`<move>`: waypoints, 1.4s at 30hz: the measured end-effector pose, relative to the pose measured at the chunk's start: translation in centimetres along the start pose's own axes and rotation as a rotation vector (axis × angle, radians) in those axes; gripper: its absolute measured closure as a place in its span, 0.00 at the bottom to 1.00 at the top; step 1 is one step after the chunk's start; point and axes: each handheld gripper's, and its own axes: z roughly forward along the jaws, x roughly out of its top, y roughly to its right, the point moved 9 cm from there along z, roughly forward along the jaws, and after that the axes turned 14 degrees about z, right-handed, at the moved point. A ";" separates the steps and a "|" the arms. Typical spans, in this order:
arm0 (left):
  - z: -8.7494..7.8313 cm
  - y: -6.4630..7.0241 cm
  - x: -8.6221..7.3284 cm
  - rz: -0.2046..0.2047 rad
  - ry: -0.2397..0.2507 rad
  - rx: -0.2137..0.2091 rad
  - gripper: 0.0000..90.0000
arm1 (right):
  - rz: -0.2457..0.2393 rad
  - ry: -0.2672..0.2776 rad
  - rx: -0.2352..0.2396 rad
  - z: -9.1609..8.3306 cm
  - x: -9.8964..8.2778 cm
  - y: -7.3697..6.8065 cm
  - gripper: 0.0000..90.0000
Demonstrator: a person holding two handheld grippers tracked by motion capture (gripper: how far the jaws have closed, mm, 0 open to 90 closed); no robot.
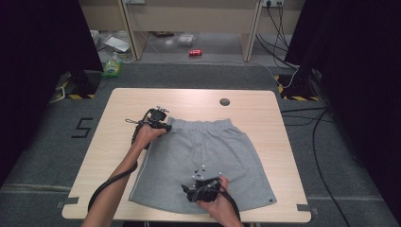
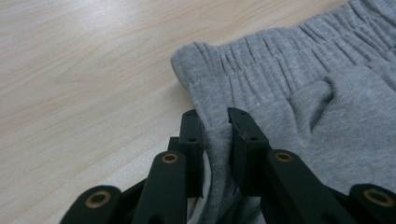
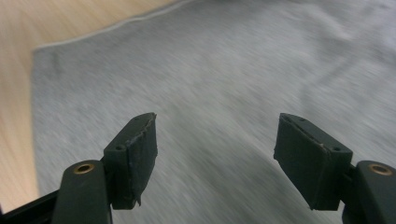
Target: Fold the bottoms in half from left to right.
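Spread flat on the wooden table (image 1: 118, 101), the grey shorts (image 1: 208, 151) serve as the landmark for everything else: their elastic waistband lies toward the far edge and the two leg hems toward the person. At the shorts' far left corner sits the left gripper (image 1: 163, 124), held in the person's left hand (image 1: 146, 135), whose forearm comes up from the near edge just left of the cloth, with a black cable looping beside it. In the left gripper view, the left gripper (image 2: 215, 116) has its jaws pressed together on a fold of the shorts (image 2: 299, 93) just below the gathered waistband corner, so the fabric is pinched between the two black pads, and bare table (image 2: 84, 70) shows to the left of the cloth. Further right, over the near middle of the shorts, the right gripper (image 1: 191, 189) hovers in the person's right hand (image 1: 215, 201), close to the lower hems. In the right gripper view, blurred, the right gripper (image 3: 215, 140) has its jaws spread wide with nothing between them, above the plain grey cloth (image 3: 224, 70). Beyond the shorts' waistband, a small dark round spot (image 1: 224, 101) marks the tabletop.
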 end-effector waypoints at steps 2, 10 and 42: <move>0.0 0.0 0.1 0.005 -0.013 0.002 0.84 | -0.003 0.000 0.013 0.4 0.2 -0.5 0.34; 0.0 0.1 0.3 0.031 -0.052 0.008 0.84 | -0.045 -0.031 0.076 3.2 1.2 -4.0 0.34; 0.1 -0.1 0.2 -0.001 -0.039 -0.016 0.84 | -0.238 -0.157 0.201 9.9 0.8 -14.1 0.46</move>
